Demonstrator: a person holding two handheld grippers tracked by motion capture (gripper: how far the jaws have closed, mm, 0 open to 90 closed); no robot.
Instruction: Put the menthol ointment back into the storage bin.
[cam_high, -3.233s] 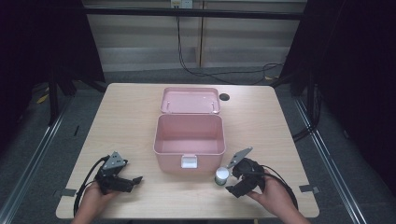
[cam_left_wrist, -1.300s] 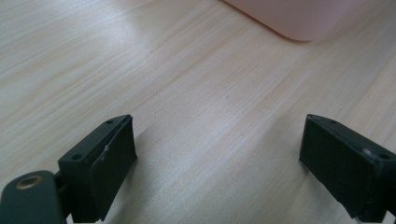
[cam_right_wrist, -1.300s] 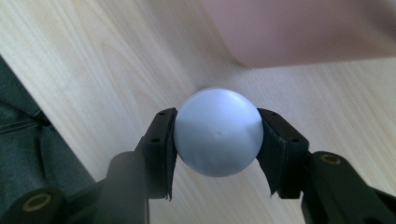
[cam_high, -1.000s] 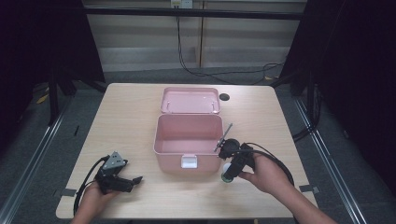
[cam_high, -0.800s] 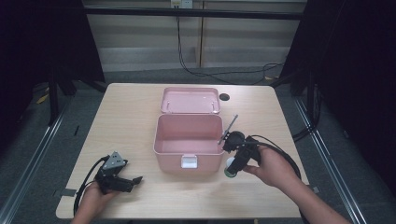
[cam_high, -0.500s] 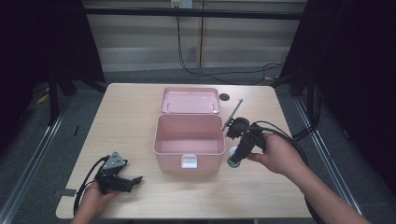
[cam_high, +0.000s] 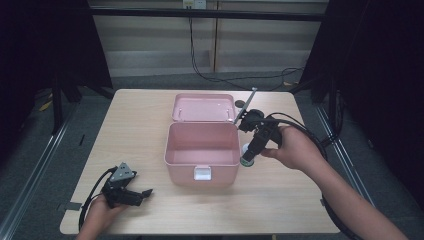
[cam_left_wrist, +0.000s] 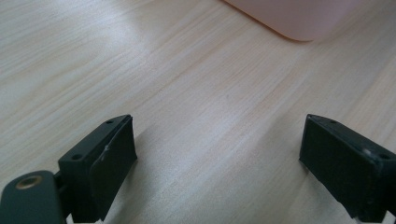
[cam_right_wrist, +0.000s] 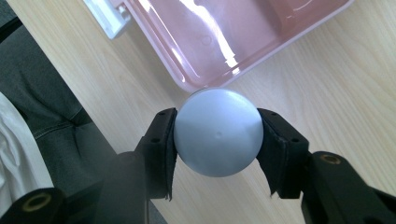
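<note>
Right gripper view showed the right gripper clamped on a pale round-topped object, held above the table just beside the pink box; the left gripper gaped wide, holding nothing.

Right gripper holds small round object beside open pink box; left gripper on table.

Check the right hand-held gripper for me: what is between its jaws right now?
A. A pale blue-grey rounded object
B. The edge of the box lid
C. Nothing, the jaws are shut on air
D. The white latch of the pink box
A: in the right gripper view the right hand-held gripper clamps a pale blue-grey rounded object on both sides, above the rim of the open pink box.
</note>
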